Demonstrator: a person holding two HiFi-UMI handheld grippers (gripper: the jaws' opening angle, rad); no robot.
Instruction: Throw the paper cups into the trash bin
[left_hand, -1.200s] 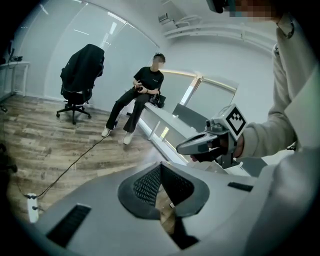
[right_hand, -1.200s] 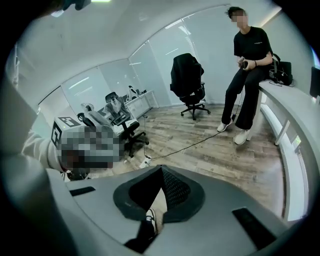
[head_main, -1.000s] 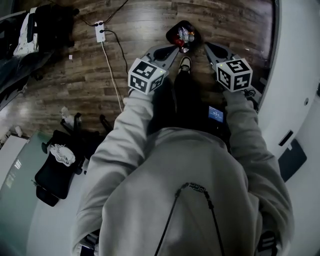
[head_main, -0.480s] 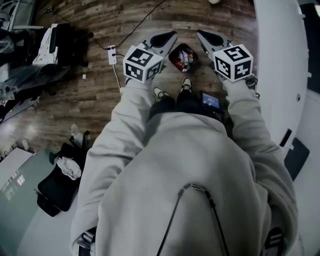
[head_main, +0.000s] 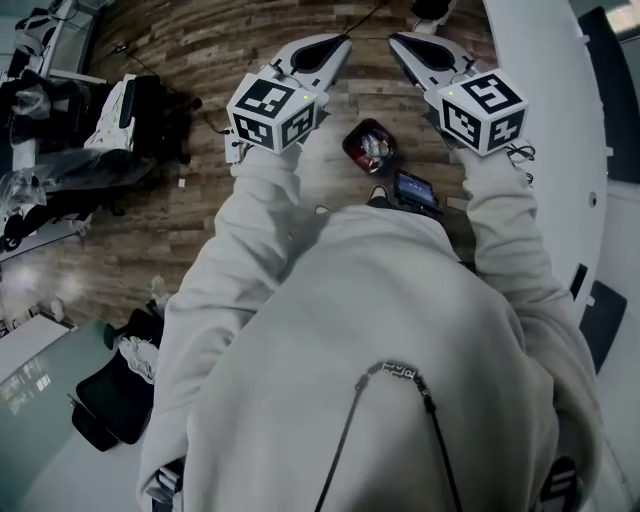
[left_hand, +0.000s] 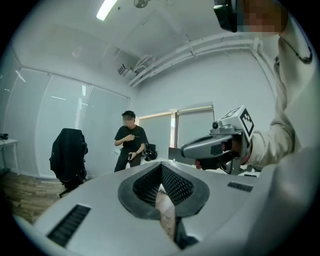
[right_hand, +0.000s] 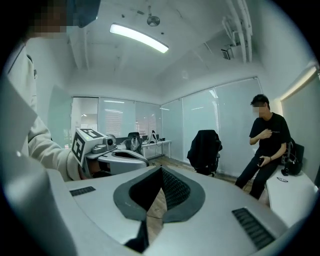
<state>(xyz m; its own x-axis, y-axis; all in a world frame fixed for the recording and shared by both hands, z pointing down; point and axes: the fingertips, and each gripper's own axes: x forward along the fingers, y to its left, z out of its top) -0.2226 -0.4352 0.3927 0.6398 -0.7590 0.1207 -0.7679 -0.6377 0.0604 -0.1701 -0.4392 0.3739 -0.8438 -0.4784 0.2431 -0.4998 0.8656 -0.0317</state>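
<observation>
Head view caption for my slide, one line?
Left gripper and right gripper held high, shut and empty; bin on the wood floor below.

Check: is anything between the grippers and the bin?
Nothing visible. The bin stands open on the floor, below and between the left gripper and the right gripper. Both are shut and empty.

The floor (head_main: 210, 50) is dark wood planks with a dull sheen; the sweatshirt (head_main: 370, 330) is soft matt cloth; the shell of the left gripper (head_main: 338, 45) looks smooth grey plastic.
</observation>
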